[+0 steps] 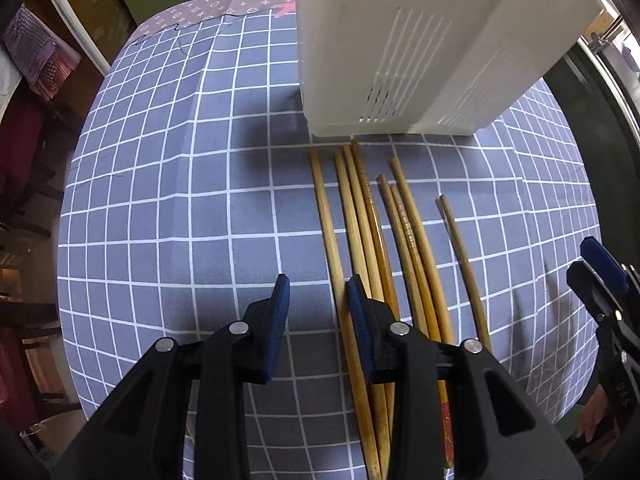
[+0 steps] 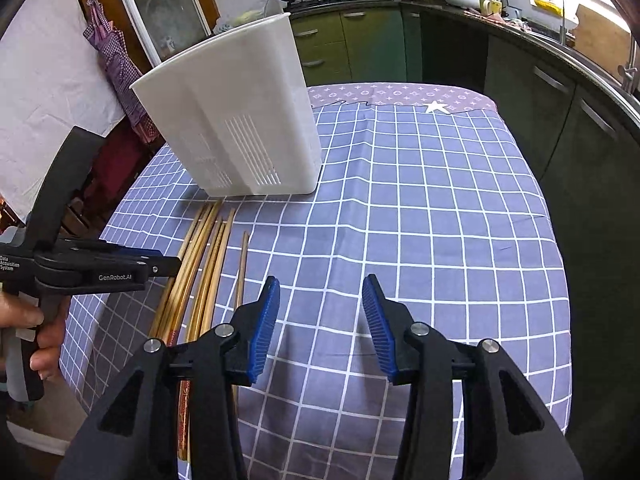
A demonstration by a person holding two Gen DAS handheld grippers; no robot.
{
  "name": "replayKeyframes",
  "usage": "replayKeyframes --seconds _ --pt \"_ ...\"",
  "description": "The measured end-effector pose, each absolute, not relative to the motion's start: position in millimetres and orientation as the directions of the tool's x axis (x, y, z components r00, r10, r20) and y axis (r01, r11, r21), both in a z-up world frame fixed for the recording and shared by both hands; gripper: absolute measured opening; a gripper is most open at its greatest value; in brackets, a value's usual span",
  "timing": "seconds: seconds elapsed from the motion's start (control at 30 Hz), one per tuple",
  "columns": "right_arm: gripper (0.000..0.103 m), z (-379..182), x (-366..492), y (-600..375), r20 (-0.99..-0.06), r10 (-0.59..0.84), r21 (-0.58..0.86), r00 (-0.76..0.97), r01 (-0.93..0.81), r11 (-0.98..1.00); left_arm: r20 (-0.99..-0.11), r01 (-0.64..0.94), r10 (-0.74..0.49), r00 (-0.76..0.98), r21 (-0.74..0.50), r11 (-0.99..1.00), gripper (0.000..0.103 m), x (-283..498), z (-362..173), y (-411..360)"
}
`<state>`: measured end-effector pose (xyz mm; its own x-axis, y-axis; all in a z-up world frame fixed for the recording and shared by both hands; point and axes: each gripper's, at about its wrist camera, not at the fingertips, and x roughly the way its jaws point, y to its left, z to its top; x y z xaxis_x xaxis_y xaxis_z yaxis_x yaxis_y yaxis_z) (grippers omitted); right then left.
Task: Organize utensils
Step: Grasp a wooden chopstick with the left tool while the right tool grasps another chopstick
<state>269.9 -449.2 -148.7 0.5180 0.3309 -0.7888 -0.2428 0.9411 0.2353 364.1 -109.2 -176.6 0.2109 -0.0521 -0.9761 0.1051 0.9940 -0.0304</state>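
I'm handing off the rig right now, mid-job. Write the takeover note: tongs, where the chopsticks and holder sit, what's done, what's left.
Left tongs: open, empty, low over the near ends of the chopsticks, right finger above the leftmost sticks.
Right tongs: open, empty, over bare cloth to the right of the bundle.
Wooden chopsticks: all lying loose, roughly parallel, on the grey-blue checked tablecloth, tips pointing toward the holder; one stick lies apart on the right.
White slotted plastic utensil holder: standing just beyond the tips; its inside is not visible.
Done: nothing visibly.
Left: grasp the chopsticks and put them in the holder.

Both wrist views low; shared chopsticks [image 1: 404,236]
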Motion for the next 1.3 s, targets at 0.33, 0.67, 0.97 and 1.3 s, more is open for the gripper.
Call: replayKeyframes --seconds 0.33,0.67,0.97,1.3 --pt "0.043 -153 275 -435 -0.817 0.344 0.236 0.463 -0.277 0.932 -0.969 0.139 -0.060 0.239 -0.027 0.990 0.006 357 -172 -112" --pt "0.034 -168 296 -371 -0.887 0.349 0.219 0.303 -0.389 0.895 -0.940 0.163 -0.097 0.326 -0.045 0.986 0.006 333 -137 -104" --pt "0.026 -179 308 -342 -0.921 0.279 0.153 0.273 -0.403 0.902 -0.929 0.178 -0.124 0.348 -0.065 0.982 0.006 323 -123 -83" --pt "0.007 -173 311 -341 -0.907 0.284 0.148 0.312 -0.395 0.907 -0.928 0.182 -0.132 0.349 -0.071 0.981 0.006 319 -122 -80"
